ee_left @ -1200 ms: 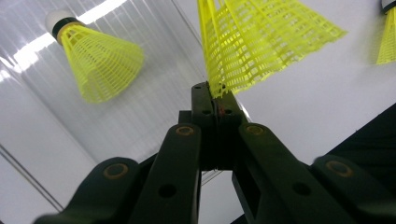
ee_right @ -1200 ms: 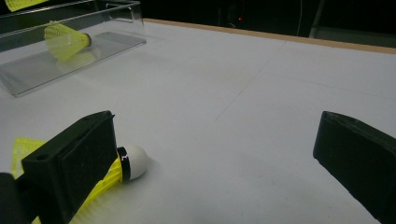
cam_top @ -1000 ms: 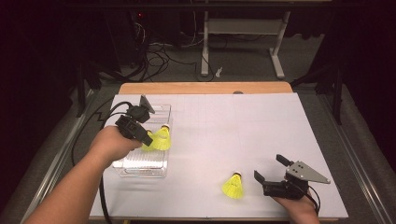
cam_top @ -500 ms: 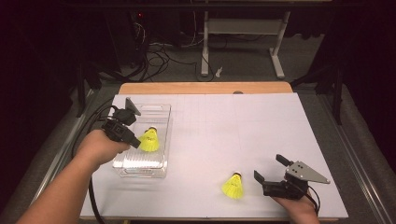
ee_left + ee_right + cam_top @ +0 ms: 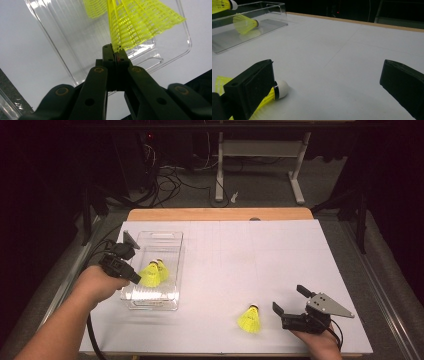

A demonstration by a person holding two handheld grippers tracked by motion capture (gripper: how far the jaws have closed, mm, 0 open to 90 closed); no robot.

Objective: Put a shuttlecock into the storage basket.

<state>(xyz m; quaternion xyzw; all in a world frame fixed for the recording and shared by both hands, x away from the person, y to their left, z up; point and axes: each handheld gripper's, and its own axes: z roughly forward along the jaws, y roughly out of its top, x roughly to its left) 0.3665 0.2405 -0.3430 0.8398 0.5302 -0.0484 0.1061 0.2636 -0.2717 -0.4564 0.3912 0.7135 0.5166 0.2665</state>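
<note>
Left gripper point(image 5: 134, 277) is clamped on a yellow shuttlecock's point(image 5: 149, 276) mesh skirt, holding it over the clear plastic tray point(image 5: 150, 301) beside another shuttlecock point(image 5: 161, 268), likely for dropping in. Third shuttlecock point(image 5: 249, 320) lies just beside the right gripper point(image 5: 289, 299), jaws spread wide, unclaimed.

A: Wide bare stretch of white table point(image 5: 260, 265) between the clear plastic tray point(image 5: 165, 236) at the left and the lone yellow mesh shuttlecock point(image 5: 249, 319) near the front.

B: That shuttlecock lies just beside the right gripper point(image 5: 290, 301), off its left jaw. Inside the tray, two yellow shuttlecocks point(image 5: 161, 268) crowd the middle; its near end lies bare.
</note>
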